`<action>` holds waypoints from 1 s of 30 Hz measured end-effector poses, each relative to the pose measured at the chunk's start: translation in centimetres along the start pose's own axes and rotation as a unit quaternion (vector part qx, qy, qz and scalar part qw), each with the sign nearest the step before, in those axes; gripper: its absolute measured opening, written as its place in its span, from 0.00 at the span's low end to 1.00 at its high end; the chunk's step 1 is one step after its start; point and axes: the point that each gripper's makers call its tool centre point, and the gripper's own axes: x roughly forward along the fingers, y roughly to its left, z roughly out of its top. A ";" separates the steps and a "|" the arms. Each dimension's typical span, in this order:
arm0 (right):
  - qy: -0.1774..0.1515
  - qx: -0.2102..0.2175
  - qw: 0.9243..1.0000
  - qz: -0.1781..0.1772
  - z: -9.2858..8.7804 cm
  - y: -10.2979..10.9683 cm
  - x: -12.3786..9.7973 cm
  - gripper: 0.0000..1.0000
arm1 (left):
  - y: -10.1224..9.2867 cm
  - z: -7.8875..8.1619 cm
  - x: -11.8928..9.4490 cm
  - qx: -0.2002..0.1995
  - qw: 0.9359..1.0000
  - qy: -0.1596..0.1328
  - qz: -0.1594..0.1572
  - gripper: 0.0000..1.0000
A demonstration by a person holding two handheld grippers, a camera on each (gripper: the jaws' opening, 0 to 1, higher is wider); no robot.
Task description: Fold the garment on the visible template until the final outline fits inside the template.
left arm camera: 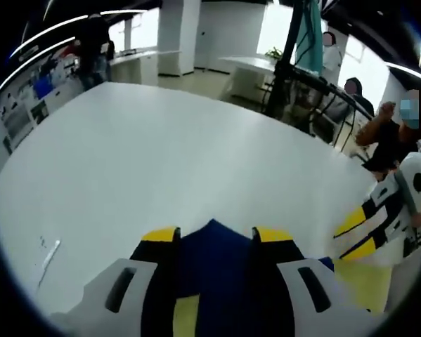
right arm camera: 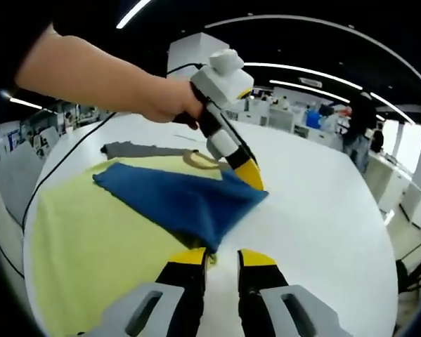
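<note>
between the two tools hangs a blue garment (right arm camera: pixel 185 200), lifted off a pale yellow template sheet (right arm camera: pixel 91 246) that lies flat on the white worktop (right arm camera: pixel 322 217). seen from the right gripper view, the cloth stretches as a taut band from the right tool (right arm camera: pixel 214 261) at the bottom of that view up to the left tool (right arm camera: pixel 242 172), which a person's hand (right arm camera: pixel 164 98) holds from above. its long axis runs between those two pinch points, and a free corner trails out over the yellow sheet towards the far edge of the sheet.

the right tool has its yellow-tipped jaws drawn narrow, with the lowest corner of the blue cloth caught between them. the left tool (left arm camera: pixel 214 239) in the left gripper view shows blue fabric filling the gap between its jaws, so it too is closed on the garment; the right tool (left arm camera: pixel 368 228) enters that view at the right edge, close by.

a grey cloth (right arm camera: pixel 136 149) and a tan loop (right arm camera: pixel 203 161) lie on the worktop beyond the template, apart from the blue garment.

by my reading the fold is mid-way: the garment is airborne above the near edge of the template, and the bulk of the sheet lies to the left of both tools in the right gripper view. the lay-down would need to carry both held corners that way, keeping the band square to the sheet's edges, or the outline may spill over the white worktop.
</note>
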 end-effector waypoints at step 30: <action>-0.035 0.106 0.994 0.022 2.3 0.5 -2.1 0.57 | 0.6 -0.2 -9.2 -0.030 0.996 -0.061 0.053 0.65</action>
